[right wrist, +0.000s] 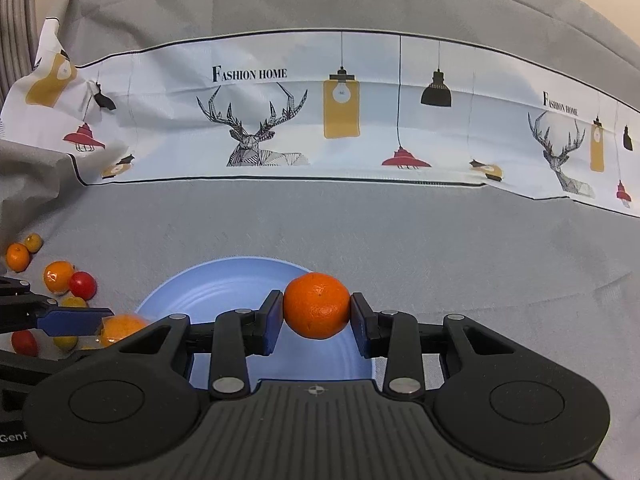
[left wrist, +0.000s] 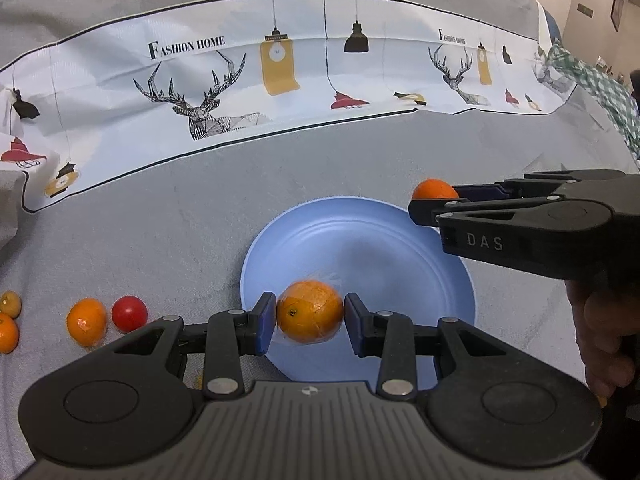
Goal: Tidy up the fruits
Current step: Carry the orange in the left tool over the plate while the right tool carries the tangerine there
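Note:
My left gripper (left wrist: 310,318) is shut on a plastic-wrapped orange (left wrist: 310,312), held over the near part of a light blue plate (left wrist: 360,248). My right gripper (right wrist: 317,312) is shut on a bare mandarin (right wrist: 317,305) above the plate's (right wrist: 224,280) right rim. In the left wrist view the right gripper (left wrist: 434,200) reaches in from the right with its mandarin (left wrist: 434,189) at the plate's far right edge. The right wrist view shows the left gripper's blue finger (right wrist: 76,320) and its orange (right wrist: 120,330) at lower left.
Loose fruit lies on the grey cloth left of the plate: a wrapped orange (left wrist: 87,321), a red tomato (left wrist: 129,313), two small fruits (left wrist: 9,314) at the edge. A printed deer-and-lamp cloth (left wrist: 248,76) runs along the back; a green checked cloth (left wrist: 592,84) sits far right.

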